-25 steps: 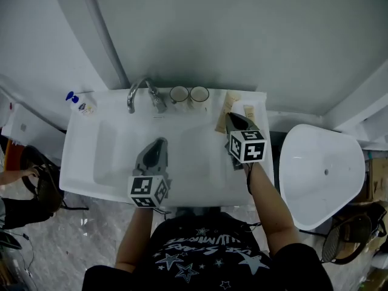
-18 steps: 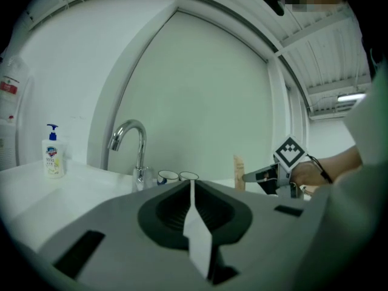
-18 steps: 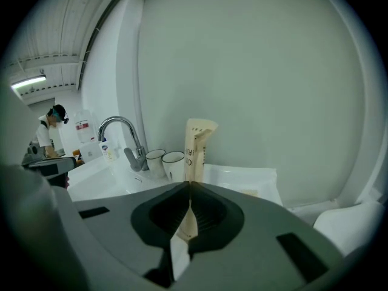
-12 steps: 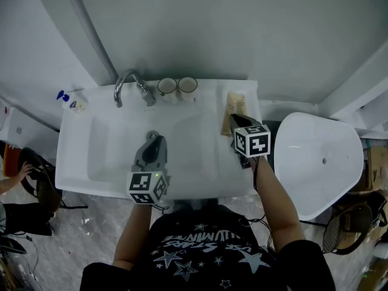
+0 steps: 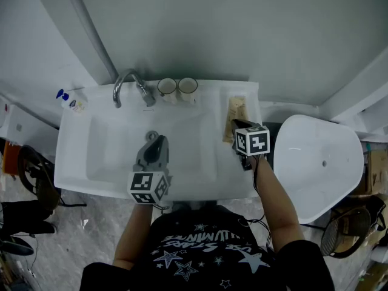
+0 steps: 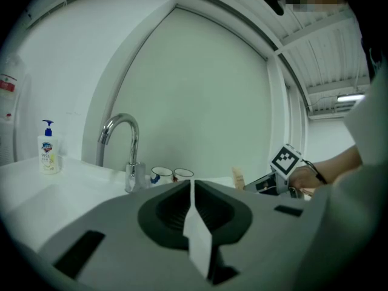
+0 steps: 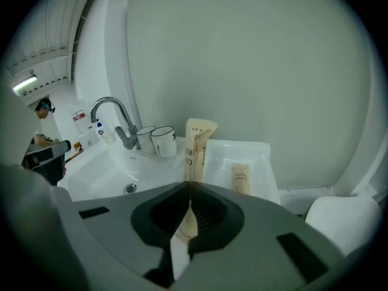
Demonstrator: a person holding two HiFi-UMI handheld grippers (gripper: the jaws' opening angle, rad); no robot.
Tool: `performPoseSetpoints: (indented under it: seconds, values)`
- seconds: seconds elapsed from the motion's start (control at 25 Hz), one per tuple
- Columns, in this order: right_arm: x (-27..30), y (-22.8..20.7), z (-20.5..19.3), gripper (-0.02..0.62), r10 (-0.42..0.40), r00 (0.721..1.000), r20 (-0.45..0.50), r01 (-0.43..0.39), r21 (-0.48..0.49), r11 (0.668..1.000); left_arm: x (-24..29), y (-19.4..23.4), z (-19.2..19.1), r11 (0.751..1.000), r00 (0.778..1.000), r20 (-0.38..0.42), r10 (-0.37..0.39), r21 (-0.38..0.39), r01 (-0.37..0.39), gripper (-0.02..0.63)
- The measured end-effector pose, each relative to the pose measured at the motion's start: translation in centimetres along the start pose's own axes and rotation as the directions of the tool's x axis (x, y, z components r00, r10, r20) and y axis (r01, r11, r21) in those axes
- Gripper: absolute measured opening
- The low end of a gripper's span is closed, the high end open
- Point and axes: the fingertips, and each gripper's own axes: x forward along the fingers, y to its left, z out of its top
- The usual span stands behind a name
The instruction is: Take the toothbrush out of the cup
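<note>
Toothbrush not yet tackled: the right gripper, angled down over the sink's right edge, is clenched on a cream tube. The left gripper, closed and empty, is held level. No toothbrush shows in the cups at the back edge. Likely next: drop the tube, reach the cups.

No text fully legible anywhere.
- Large tube, just right of faucet: dark lettering running down face, too small to read.
- Small tube, further right of faucet: short dark print, illegible.
- Soap bottle, left of faucet: blue-marked label, brand unreadable.
- Shirt, below faucet in head view: star print with pale lettering, not legible.
- Right marker cube, left marker cube, both nearer than faucet: black-and-white square codes, no words.
</note>
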Motion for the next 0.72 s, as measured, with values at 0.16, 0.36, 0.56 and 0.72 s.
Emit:
performPoseSetpoints:
  seconds: [0.16,0.36,0.56,0.72]
  values:
    - [1.3,-0.9,-0.3,0.021,-0.008,1.000,-0.017,0.008,0.020,1.000,0.4,0.6,-0.2,1.000,1.000,-0.008,0.013,-0.007,-0.013,0.029]
    - [2.9,-2.1,-0.3,0.021,-0.020,1.000,-0.021,0.021,0.058,0.998,1.4,1.1,-0.5,1.000,1.000,-0.017,0.020,-0.016,-0.021,0.029]
    - [4.8,-2.9,-0.5,0.021,-0.030,0.998,-0.055,0.033,0.068,0.997,2.7,1.8,-0.5,0.999,0.999,-0.026,0.027,-0.020,-0.028,0.028]
    - [6.2,-3.6,-1.0,0.020,-0.037,0.996,-0.078,0.044,0.093,0.995,3.5,2.0,-1.1,0.999,0.999,-0.044,0.027,-0.029,-0.028,0.028]
